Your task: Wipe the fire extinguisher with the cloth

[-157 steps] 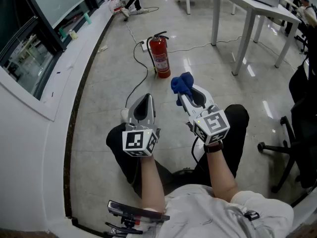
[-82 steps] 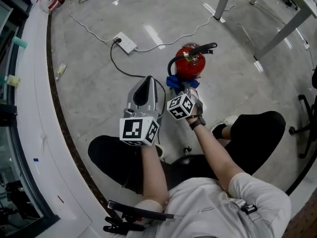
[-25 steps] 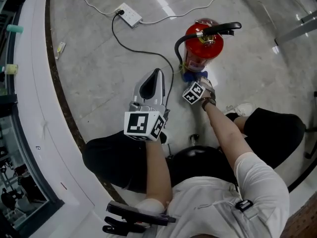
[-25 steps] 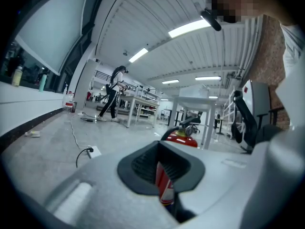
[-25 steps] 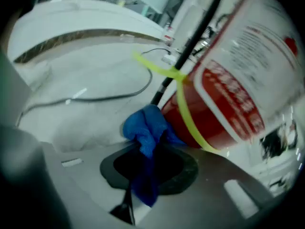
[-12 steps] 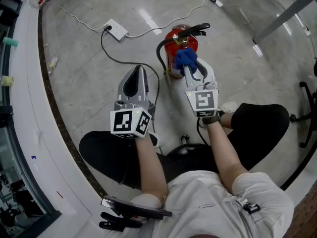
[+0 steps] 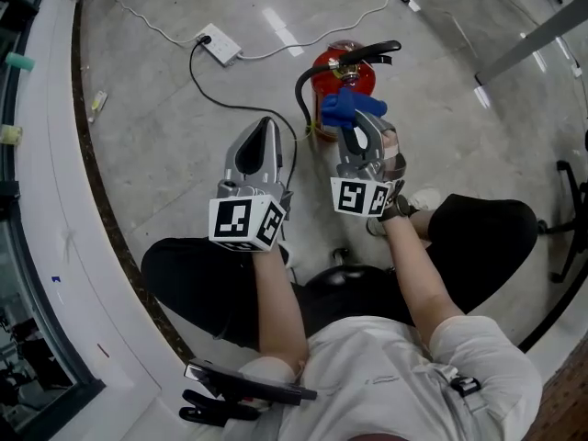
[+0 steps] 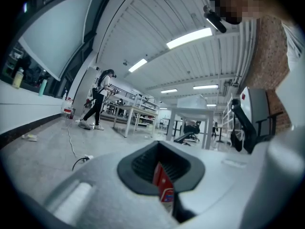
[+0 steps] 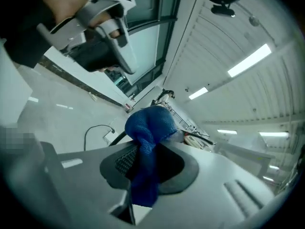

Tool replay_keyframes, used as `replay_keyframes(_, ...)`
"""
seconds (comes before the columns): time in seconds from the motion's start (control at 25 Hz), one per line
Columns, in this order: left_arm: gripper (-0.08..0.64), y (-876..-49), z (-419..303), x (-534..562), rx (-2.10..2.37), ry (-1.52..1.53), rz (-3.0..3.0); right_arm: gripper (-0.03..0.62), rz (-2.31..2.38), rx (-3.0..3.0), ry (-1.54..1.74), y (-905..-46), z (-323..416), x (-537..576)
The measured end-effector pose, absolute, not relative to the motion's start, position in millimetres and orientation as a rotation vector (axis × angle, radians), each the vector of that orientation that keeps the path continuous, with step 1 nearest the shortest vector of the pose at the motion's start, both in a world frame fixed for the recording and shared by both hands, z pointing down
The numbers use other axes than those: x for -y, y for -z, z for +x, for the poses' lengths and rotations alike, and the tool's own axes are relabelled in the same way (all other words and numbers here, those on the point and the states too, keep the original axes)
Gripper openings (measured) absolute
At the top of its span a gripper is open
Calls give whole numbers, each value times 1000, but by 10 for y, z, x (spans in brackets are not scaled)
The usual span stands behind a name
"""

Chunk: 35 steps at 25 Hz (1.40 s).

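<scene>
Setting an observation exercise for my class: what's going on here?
A seated person holds a gripper in each hand. The right gripper has its jaws shut on a blue cloth, held up by the red fire extinguisher that stands on the floor. Whether the cloth touches it is unclear. The left gripper, jaws together and empty, hovers to its left.

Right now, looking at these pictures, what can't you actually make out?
1. Head view: the fire extinguisher's side and label, seen from above and partly covered by the cloth in the right gripper.
2. Right gripper view: the cloth fills the jaws, so whether it touches the extinguisher is hidden.
3. Left gripper view: only a red sliver of the extinguisher shows; its print is blurred.
</scene>
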<state>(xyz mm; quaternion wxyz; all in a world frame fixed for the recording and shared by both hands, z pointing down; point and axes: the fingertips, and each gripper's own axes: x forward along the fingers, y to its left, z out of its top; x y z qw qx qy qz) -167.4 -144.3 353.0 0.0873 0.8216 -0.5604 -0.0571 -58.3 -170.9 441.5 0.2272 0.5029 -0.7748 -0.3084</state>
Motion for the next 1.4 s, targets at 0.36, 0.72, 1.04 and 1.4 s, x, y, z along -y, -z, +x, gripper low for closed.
replay_keyframes(0.36,0,-3841,-1749,1521,1675,91,2394,78,875,1956,242,-7642,-703,1698)
replay_keyframes(0.72,0,-4039,-1854,1432,1685,55,2353,80,748,1881,-2,-8279,-516,1708)
replay_keyframes(1.04,0,-3602,-1676,1365,1658,174,2441,80,1371,2312,-286,-6373,-442,1573)
replay_keyframes(1.4,0,-3413,-1372,1324,1609,203,2503,80,1682,2718,-112,-3841,-319,1794)
